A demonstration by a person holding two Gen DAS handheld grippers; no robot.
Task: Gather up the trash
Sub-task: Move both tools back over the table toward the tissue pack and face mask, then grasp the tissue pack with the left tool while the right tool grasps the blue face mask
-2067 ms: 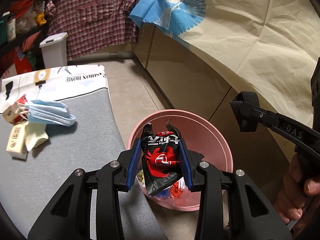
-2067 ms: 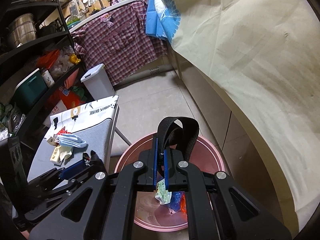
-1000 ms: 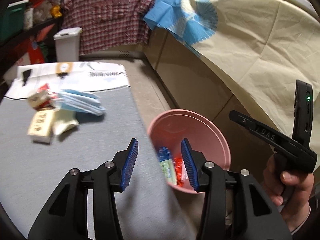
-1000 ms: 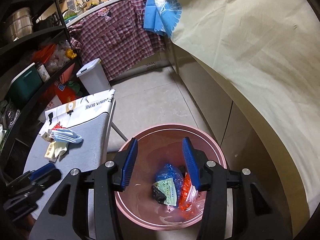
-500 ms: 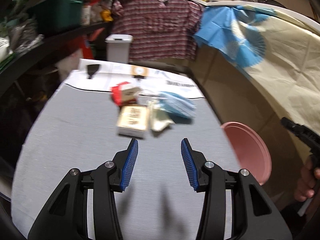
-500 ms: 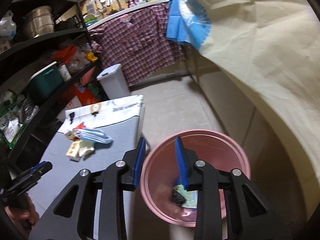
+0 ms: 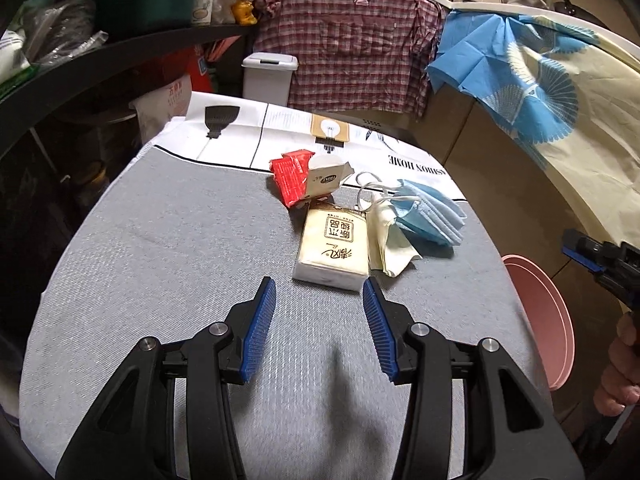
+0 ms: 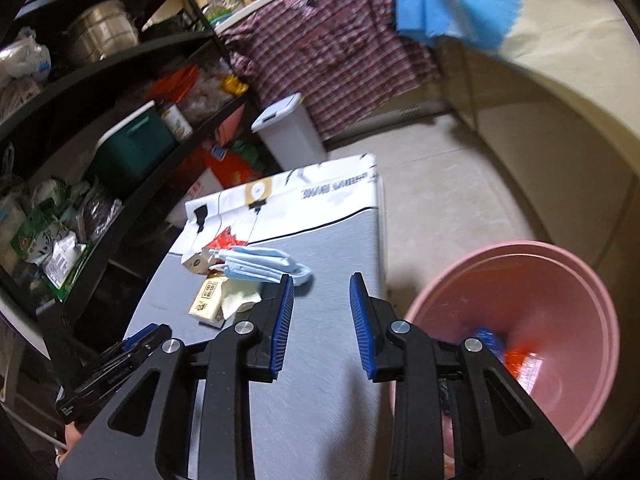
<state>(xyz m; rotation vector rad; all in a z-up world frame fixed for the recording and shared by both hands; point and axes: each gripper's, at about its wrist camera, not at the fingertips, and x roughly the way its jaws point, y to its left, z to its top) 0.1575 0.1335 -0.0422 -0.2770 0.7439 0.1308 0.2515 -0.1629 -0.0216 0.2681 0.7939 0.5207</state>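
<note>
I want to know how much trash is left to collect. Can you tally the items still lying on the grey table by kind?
Red wrapper: 1
Small white carton: 1
Tissue pack: 1
Cream tissue: 1
Blue face masks, a stack counted as one bundle: 1
Total: 5 items on the grey table.

On the grey table (image 7: 160, 264) the trash lies bunched together: a cream tissue pack (image 7: 334, 250) lying flat, a crumpled pale wrapper (image 7: 390, 240) touching its side, blue face masks (image 7: 430, 216) stacked beside that, and behind them a red packet (image 7: 290, 178) against a small white carton (image 7: 326, 176). A pink basin (image 8: 540, 320) beside the table holds blue and red scraps.
</note>
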